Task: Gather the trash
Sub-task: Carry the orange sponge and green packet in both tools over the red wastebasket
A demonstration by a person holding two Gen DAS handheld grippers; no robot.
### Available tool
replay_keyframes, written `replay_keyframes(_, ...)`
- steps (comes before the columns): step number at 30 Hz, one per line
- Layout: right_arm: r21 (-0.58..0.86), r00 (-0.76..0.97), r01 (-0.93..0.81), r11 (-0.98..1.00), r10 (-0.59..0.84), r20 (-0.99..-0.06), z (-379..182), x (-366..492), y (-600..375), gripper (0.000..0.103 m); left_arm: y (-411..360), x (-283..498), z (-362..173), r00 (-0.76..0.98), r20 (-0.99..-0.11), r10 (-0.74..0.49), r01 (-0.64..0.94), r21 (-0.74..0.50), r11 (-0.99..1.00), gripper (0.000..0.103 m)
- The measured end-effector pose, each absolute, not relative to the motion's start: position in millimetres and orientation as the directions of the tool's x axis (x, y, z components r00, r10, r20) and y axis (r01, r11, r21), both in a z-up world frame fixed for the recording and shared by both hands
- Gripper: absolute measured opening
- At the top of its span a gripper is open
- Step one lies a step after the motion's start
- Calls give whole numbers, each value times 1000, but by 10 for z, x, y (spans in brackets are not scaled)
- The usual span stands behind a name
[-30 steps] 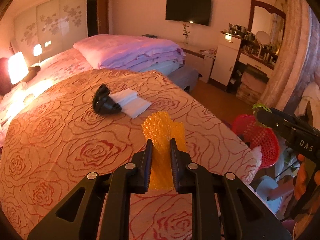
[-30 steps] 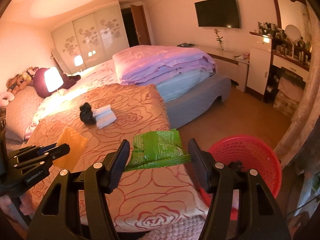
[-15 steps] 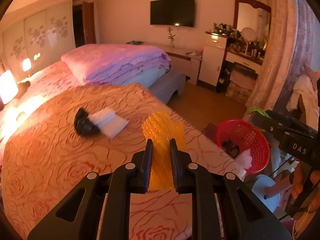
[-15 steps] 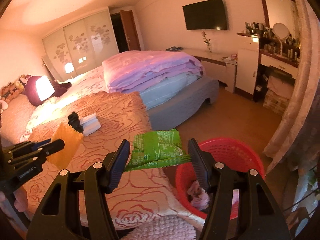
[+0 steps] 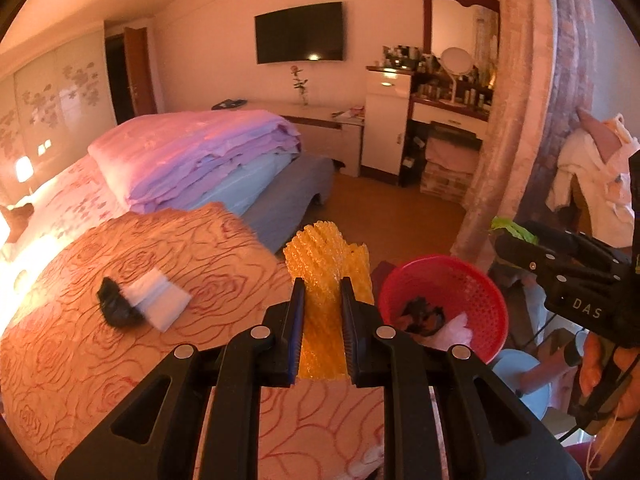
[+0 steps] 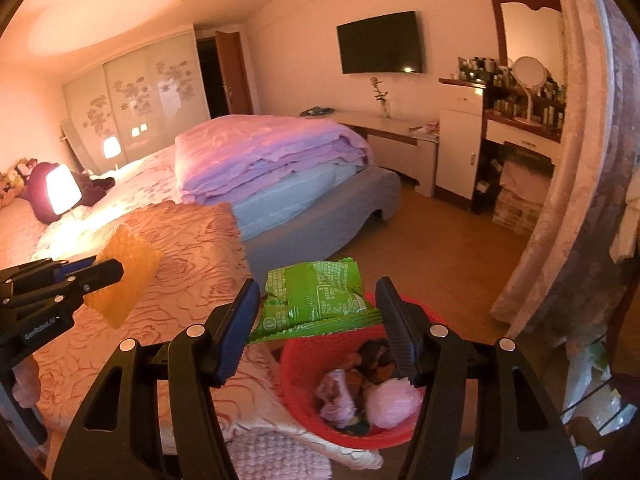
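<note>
My left gripper (image 5: 322, 294) is shut on a piece of orange bubble wrap (image 5: 326, 256), held above the rose-patterned bed cover (image 5: 100, 368) near its right edge. A red mesh basket (image 5: 490, 294) with trash in it stands on the floor just to the right. My right gripper (image 6: 316, 294) is shut on a green snack wrapper (image 6: 316, 298), which hangs over the near rim of the red basket (image 6: 290, 368). In the right wrist view the left gripper (image 6: 114, 272) and its orange bubble wrap (image 6: 128, 268) show at the left. A black object (image 5: 116, 308) and a white tissue (image 5: 160, 306) lie on the cover.
A folded pink and purple quilt stack (image 5: 192, 152) lies further up the bed. A white cabinet (image 5: 386, 124), a dresser with bottles and a curtain (image 5: 516, 120) line the right side. Bare wooden floor (image 6: 440, 248) lies beyond the basket. A pale blue stool (image 5: 520, 376) stands beside it.
Both grippers have swung right with their trash, off the bed's middle. The red basket has come from the far right to just beside the left gripper and under the right gripper.
</note>
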State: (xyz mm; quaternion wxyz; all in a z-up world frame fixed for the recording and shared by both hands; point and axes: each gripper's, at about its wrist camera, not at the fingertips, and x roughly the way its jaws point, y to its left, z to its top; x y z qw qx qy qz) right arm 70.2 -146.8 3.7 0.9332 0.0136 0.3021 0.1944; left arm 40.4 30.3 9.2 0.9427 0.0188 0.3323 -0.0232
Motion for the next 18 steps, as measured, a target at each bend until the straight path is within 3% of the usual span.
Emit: replay_keyframes(18,210,761,-193,958,281,-585,-206,904,-1948,58,-257,874,-152,724,-678,-127,166,-8,986,16)
